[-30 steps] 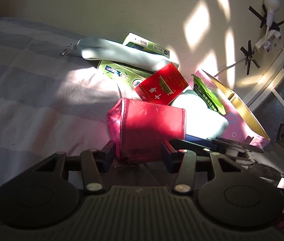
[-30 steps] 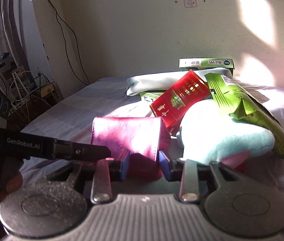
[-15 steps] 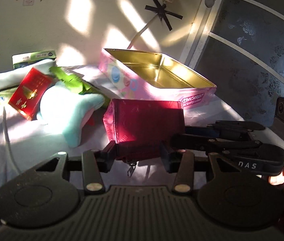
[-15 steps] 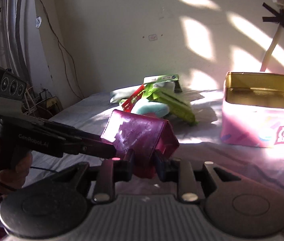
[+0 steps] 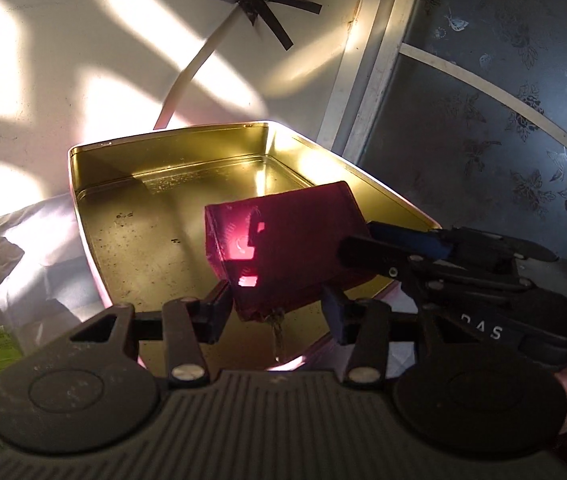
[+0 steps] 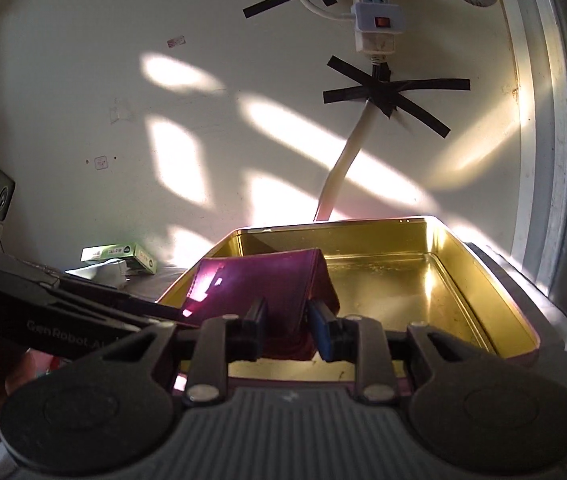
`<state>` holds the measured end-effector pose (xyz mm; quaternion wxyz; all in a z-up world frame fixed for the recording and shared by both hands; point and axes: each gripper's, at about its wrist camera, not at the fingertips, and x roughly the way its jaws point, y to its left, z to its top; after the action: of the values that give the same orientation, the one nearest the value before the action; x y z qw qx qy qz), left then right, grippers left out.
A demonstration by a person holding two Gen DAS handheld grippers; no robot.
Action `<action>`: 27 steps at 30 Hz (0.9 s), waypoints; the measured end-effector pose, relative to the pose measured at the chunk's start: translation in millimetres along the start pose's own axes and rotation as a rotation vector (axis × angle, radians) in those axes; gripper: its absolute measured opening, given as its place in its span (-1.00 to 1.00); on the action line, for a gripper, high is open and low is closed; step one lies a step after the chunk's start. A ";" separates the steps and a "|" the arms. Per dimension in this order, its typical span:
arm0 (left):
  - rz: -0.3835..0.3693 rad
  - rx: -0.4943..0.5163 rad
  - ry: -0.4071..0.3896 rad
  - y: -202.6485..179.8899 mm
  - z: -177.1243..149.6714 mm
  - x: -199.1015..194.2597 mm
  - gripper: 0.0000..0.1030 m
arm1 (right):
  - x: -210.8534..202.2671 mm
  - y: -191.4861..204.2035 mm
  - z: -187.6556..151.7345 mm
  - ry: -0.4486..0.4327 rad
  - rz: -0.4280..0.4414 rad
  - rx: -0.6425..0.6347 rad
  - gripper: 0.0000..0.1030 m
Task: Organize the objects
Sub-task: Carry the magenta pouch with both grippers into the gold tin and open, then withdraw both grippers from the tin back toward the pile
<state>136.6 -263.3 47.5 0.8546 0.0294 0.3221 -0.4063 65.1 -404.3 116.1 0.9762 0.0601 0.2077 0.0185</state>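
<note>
Both our grippers, left (image 5: 273, 310) and right (image 6: 285, 330), are easing their jaws off the red pouch (image 5: 283, 248), now carried from the bed over the gold tin (image 5: 131, 216) at centre frame.

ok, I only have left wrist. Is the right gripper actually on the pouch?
Observer: Yes. In the right wrist view, the right gripper has the red pouch between its fingers, pads touching it. The fingers are opening.
Operator: Where does the taped cable go? It's cut off here.
Observer: Up to a white power strip on the wall, above the tape cross.
Operator: Any strays past the tin?
Observer: One green box lies by the wall, beyond the left side of the tin.
</note>
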 end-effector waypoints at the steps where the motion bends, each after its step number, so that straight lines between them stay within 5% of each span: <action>1: 0.009 0.006 0.006 -2.4 -0.1 3.5 -0.04 | 4.4 -2.3 -2.4 0.006 -0.011 0.008 -0.40; 8: 0.137 0.041 0.012 -13.7 -4.9 -3.1 -0.01 | -6.7 -12.4 -10.0 -0.047 -0.044 0.125 -0.26; 15: 0.279 0.074 -0.083 -22.2 -35.4 -71.3 0.16 | -72.5 19.1 -32.9 -0.181 -0.037 0.220 -0.17; 27: 0.474 -0.062 -0.008 35.8 -99.2 -129.7 0.16 | -64.7 105.4 -54.0 0.010 0.116 0.144 -0.16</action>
<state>50.0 -120.8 36.0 0.9279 0.0764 0.3149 -0.1843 -17.2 -297.7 106.5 0.9655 0.1420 0.2096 0.0603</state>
